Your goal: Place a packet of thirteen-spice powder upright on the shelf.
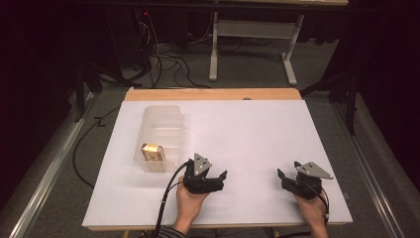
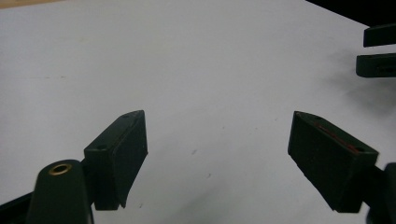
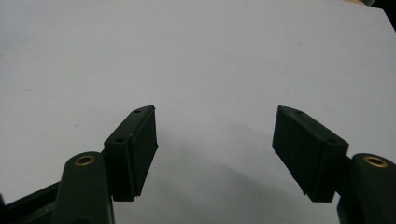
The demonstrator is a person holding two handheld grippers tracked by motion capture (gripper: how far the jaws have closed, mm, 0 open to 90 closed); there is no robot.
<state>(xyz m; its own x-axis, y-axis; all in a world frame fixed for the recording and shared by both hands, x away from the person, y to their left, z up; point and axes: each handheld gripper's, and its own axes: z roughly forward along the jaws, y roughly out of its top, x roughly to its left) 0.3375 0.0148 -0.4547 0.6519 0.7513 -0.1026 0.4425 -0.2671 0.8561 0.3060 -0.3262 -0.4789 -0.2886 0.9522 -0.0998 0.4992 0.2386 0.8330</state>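
White sheeting covers the table [image 1: 257, 139], whose wooden far edge is seen past the sheet, and grey carpet with loose cables and the legs of a second table lies beyond it in a dark room.

Near the table's near edge the left gripper [image 1: 218, 179] is held in the person's left hand [image 1: 189, 201], its jaws set wide apart with nothing between them; a black cable trails from it over the near edge. In the left gripper view the same gripper [image 2: 217, 140] is seen low over bare white sheet, both pads [image 2: 122, 154] clear of any object, and the dark jaws of the other gripper are glimpsed at the right edge of that view.

The right gripper [image 1: 283, 177] is held in the right hand [image 1: 313, 210] near the right corner of the sheet, well apart from the left one. Its jaws are likewise spread, and in the right gripper view [image 3: 215, 144] only plain white surface is seen between them.

A clear plastic bin [image 1: 161, 124] stands on the left part of the sheet, just beyond and to the left of the left gripper (not touched by it). A small yellow box [image 1: 152, 151] lies inside the bin at its near end. Whether the box rests flat or leans on the bin wall cannot be told.
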